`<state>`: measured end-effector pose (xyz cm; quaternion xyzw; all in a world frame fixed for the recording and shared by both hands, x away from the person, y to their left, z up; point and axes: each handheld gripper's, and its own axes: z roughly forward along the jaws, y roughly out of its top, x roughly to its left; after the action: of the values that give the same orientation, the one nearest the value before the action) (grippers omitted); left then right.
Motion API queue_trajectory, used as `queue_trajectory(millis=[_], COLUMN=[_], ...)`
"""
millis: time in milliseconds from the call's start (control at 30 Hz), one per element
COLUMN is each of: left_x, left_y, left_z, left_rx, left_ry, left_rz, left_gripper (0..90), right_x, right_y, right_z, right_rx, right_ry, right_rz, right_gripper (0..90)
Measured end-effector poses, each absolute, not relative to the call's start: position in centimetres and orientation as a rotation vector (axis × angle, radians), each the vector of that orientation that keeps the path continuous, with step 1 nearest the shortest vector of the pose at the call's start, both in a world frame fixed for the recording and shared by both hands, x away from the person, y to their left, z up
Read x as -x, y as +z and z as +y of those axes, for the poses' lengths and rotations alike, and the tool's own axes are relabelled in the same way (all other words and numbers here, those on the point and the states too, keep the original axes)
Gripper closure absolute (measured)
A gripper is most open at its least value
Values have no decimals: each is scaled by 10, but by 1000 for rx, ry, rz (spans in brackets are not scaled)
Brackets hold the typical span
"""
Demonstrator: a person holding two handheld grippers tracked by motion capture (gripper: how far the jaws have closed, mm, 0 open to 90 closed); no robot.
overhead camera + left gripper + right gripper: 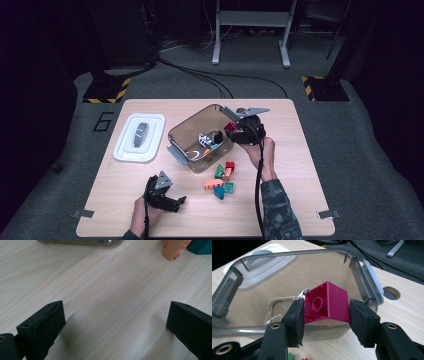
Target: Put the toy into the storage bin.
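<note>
My right gripper [325, 312] is shut on a magenta toy brick [327, 303], hollow side toward the camera, and holds it over the near rim of a clear plastic box [287, 270]. From above, this gripper [235, 131] sits at the box's [192, 125] right edge with the brick [230, 127] at its tip. A few toys lie inside the box. My left gripper [115, 322] stands open over bare wood, near the table's front left [172, 202].
A pile of coloured blocks [222, 180] lies on the wooden table [300, 165] just in front of the box; an orange piece [173, 248] and a teal one [201, 246] lie ahead of the left gripper. The box's white lid [140, 137] rests at the left.
</note>
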<state>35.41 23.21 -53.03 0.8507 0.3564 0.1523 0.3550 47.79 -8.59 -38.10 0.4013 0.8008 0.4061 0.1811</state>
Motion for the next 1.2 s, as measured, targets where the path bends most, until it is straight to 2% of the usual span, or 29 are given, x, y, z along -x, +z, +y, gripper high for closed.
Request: queue_trajectory(millis=[233,900,1000,1100,1133,1167,1200], left_x=[-354,-354,-354,-354,-354,-354,-354], left_y=[-531,-530,-531,-530,-530,-531,-531], left_z=[232,232,232,232,232,232,232], left_rx=[-2192,-2198,-2194,-2197,-2197,-2191,-2192], left_ry=[399,393,397,394,394,399,399], left_rz=[922,922,922,922,922,922,922], left_gripper=[19,19,19,19,19,19,19], right_x=[-494,-492,-490,-486,-486,-481,-481], right_y=[-387,-389,-388,-385,-385,-383,-383], right_z=[-72,-66,-66,-70,-70,-72,-72], right_rx=[-1163,-1189,-1185,-1187,-1187,-1188,-1188], right_ry=[1118,1029,1034,1063,1063,1079,1079], right_rz=[2299,2363,2364,2348,2348,2326,2326], right_gripper=[470,460,415,321,321,270,270])
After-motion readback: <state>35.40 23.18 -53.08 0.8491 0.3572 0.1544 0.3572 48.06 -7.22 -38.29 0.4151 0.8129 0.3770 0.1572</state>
